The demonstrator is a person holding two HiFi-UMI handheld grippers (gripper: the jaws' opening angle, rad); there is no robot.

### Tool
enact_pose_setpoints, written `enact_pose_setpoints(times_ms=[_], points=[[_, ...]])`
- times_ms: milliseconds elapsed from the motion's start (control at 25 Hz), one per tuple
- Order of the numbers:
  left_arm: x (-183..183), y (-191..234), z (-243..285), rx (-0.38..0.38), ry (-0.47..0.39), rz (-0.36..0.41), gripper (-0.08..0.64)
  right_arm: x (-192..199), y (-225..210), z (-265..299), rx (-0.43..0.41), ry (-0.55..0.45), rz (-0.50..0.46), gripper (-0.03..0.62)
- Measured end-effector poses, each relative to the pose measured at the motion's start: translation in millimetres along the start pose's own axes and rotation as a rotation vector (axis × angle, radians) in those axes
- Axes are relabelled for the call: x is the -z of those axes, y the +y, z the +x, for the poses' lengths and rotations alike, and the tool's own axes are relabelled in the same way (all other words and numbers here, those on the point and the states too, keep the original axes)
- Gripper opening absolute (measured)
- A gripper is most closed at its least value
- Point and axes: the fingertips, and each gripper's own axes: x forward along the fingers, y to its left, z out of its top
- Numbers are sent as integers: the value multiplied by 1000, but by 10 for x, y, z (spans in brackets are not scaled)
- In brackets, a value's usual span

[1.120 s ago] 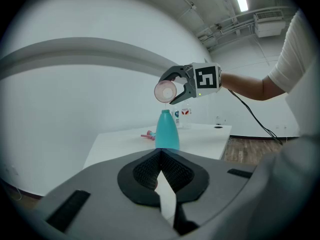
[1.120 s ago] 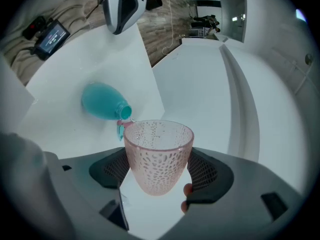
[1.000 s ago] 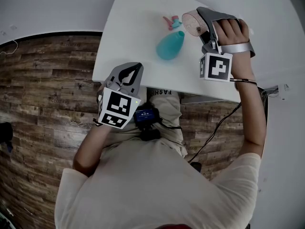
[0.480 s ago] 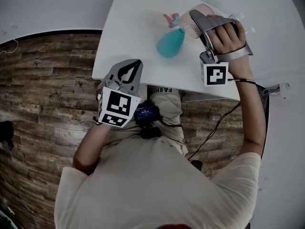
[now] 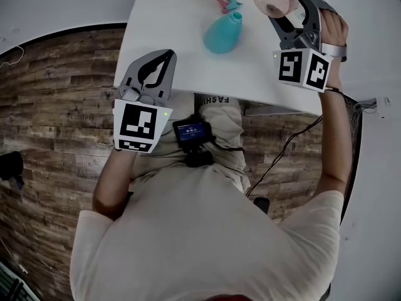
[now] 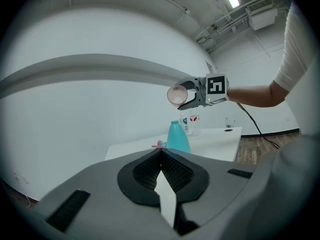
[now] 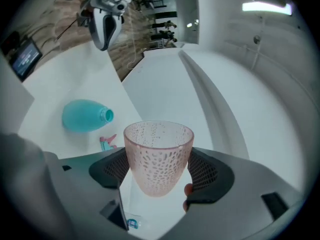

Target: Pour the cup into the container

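Pink cup (image 7: 158, 154) is sitting tight between the two fingers of the right gripper (image 5: 283, 4). One finger is pressing on each side of it. The cup is see-through and has little dots all over it. The gripper is holding it up in the air, tipped over on its side. Its open top is pointing away from the hand (image 5: 332, 25) that is holding the gripper. I cannot tell if anything is inside the cup.

Lower down and a bit to the side, the blue-green bottle (image 5: 223, 35) is standing up on the white surface (image 5: 169, 24). Its top is open. The cup is not touching the bottle. A small pink and blue-green spray top (image 5: 225, 4) is lying on the surface just beside the bottle. Two clear bottles with labels (image 6: 192, 124) are standing farther back on the same surface.

The left gripper (image 5: 166, 56) is hanging by the front corner of the surface, well apart from the cup and the blue-green bottle. Its fingers are pressing together at the tips and are holding nothing.

The person is wearing a white shirt (image 5: 200, 243). A small black box with a lit screen (image 5: 191, 132) is hanging at the person's waist. The brown wooden floor (image 5: 56, 105) is showing beside the surface.
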Motion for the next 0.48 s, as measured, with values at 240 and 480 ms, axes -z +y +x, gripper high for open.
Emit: enact_pose_setpoints(times_ms=[240, 480], points=[[-201, 122, -18, -48, -57, 25, 11, 56, -150, -160, -5, -64, 319, 362], [-353, 129, 0, -69, -101, 42, 11, 29, -163, -314, -34, -163, 582, 362]])
